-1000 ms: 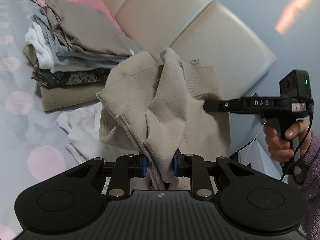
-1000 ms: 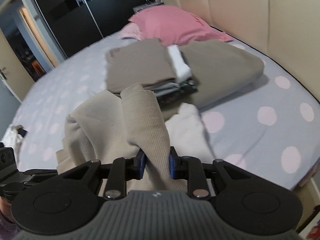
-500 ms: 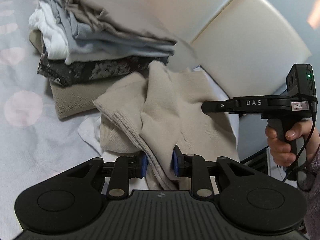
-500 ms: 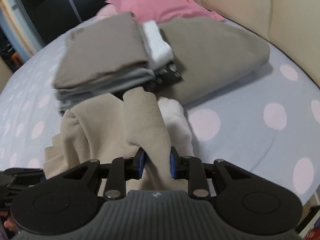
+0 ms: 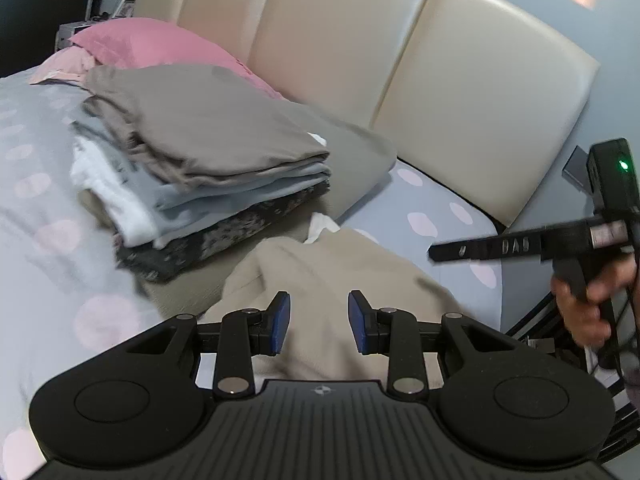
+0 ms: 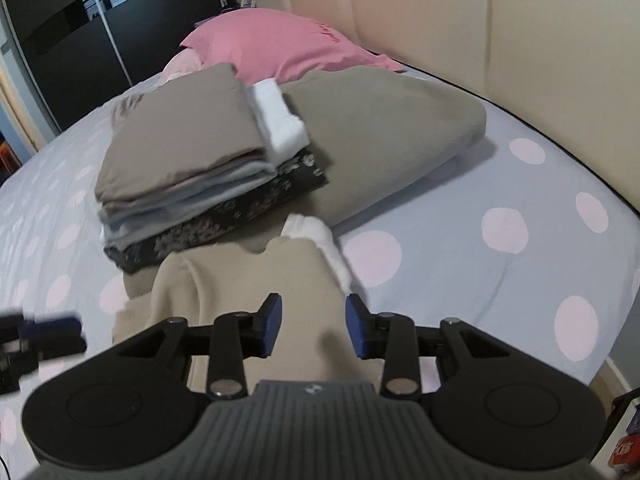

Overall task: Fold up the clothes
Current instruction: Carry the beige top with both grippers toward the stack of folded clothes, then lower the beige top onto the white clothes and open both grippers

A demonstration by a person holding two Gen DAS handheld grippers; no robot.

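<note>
— So, from the left: what is on the bed?

— Furthest left, the folded stack on the dotted sheet, a grey-brown piece on top, a dark floral one at the bottom. Behind it lies the pink pillow.

— And your left gripper?

— Its jaws are opening and grip nothing; the beige garment lies flat on the bed under the gap, just in front of the stack.

— Further right?

— My right gripper is opening too, hovering over the same garment, its pads clear of the cloth. A white piece pokes out beneath the garment's far right edge. Rightmost is the cream headboard.
</note>
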